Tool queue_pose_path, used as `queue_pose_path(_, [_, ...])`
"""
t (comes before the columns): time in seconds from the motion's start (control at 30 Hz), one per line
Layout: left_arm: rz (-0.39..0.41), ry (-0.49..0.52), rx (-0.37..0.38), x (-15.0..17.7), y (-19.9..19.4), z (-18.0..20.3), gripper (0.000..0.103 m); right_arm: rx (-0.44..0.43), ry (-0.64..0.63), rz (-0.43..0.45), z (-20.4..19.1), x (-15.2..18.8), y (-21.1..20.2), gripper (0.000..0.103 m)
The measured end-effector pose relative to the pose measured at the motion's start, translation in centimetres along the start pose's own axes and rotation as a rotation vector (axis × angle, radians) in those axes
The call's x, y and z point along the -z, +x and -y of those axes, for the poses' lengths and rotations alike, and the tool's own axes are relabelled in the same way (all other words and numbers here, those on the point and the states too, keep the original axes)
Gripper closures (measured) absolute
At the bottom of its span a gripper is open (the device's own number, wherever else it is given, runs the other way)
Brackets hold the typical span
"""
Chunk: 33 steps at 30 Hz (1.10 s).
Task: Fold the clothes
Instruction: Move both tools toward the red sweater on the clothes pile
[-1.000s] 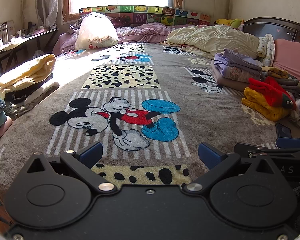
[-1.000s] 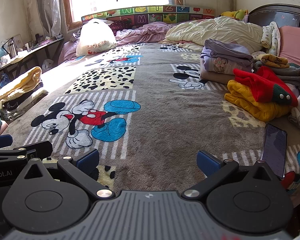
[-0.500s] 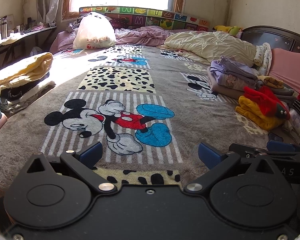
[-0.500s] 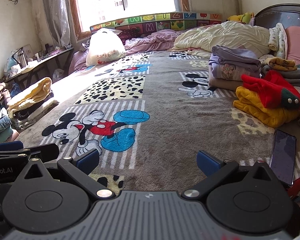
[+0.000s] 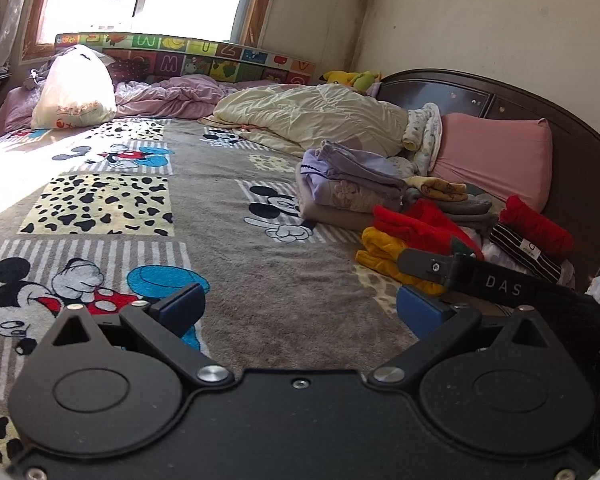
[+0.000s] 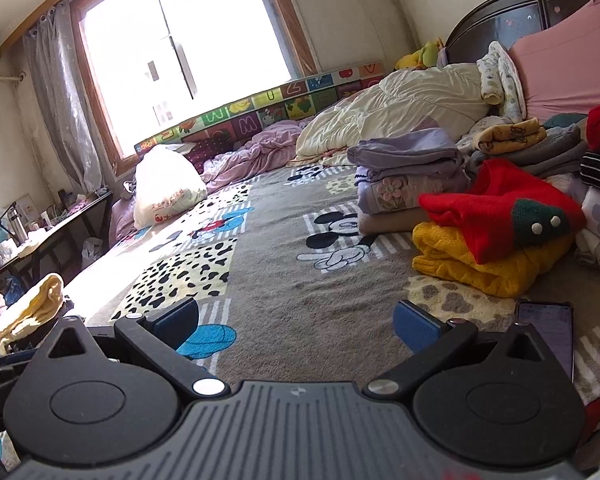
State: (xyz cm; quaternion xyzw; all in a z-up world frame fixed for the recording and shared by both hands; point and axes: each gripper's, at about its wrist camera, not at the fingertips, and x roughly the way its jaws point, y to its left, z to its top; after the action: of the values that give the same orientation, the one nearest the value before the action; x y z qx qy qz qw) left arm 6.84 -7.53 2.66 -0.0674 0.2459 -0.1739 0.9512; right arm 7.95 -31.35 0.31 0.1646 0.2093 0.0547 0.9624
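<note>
Left gripper (image 5: 300, 312): held low over the bed, blue fingers (image 5: 182, 312) spread wide with nothing between them; it faces the headboard corner.
Right gripper (image 6: 296, 326): also low over the bed, fingers (image 6: 414, 326) wide apart and empty; its black arm crosses the lower right of the left view, just beside the left gripper.
Bed (image 5: 236, 208): covered by a grey cartoon-mouse blanket with spotted yellow squares; the stretch right ahead of both grippers is bare blanket.
Clothes: all lie to the right, near the headboard (image 5: 460, 96).
Red top (image 6: 500, 208): crumpled, with a green patch and two white buttons, resting on the yellow knit.
Yellow knit (image 6: 476, 264): roughly folded, nearest garment to the right gripper, ahead and to its right.
Purple stack (image 6: 408, 176): folded pieces on a beige layer, behind the yellow knit.
Far pile: a yellow printed piece (image 6: 512, 134) on grey folds, then a striped black piece (image 5: 528, 250) under another red one (image 5: 536, 224).
Phone (image 6: 548, 332): flat on the blanket, just beside the right gripper's right finger.
Pink pillow (image 5: 496, 156): leaning on the headboard.
Cream quilt (image 5: 312, 116): bunched beyond the purple stack.
White bag (image 5: 74, 88): far end of the bed, under the window (image 6: 220, 36).
Left edge, right view: a folded yellow item (image 6: 32, 308) on a low stack; a cluttered bench (image 6: 52, 224) by the wall.
</note>
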Motion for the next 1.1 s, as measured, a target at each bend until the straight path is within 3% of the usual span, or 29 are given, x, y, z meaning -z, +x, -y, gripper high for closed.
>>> queue_pose_path(0.1, [-0.051, 0.024, 0.08, -1.2, 3.1, 2.1, 0.0, 0.071, 0.066, 0.096, 3.4, -2.1, 1.1, 0.0])
queue_pose_path(0.2, [-0.065, 0.036, 0.118, -2.0, 6.0, 4.2, 0.0, 0.087, 0.101, 0.17, 7.6, -4.5, 2.7, 0.0])
queue_pose_path(0.3, [-0.087, 0.023, 0.143, -3.0, 9.0, 5.8, 0.001, 0.195, 0.13, 0.21, 11.9, -6.1, 3.8, 0.0])
queue_pose_path(0.43, [-0.102, 0.034, 0.182, -4.6, 12.7, 7.9, 0.005, 0.224, 0.271, 0.324, 18.1, -4.6, 2.8, 0.0])
queue_pose_path(0.5, [-0.105, 0.079, 0.185, -5.3, 14.7, 9.5, 0.011, 0.283, 0.309, 0.312, 20.6, -3.4, 3.0, 0.0])
queue_pose_path(0.67, [-0.115, 0.153, 0.206, -7.0, 19.9, 12.8, 0.019, 0.324, 0.367, 0.315, 24.4, -2.2, 3.8, 0.0])
queue_pose_path(0.77, [-0.132, 0.179, 0.226, -7.6, 23.3, 14.6, 0.02, 0.322, 0.399, 0.287, 25.7, -1.9, 5.5, 0.0])
queue_pose_path(0.9, [-0.171, 0.232, 0.24, -7.8, 27.6, 16.5, 0.035, 0.298, 0.436, 0.266, 26.5, -1.5, 7.0, 0.0])
queue_pose_path(1.1, [-0.252, 0.229, 0.222, -8.4, 33.5, 17.5, 0.041, 0.272, 0.475, 0.28, 26.6, -1.5, 7.8, 0.0])
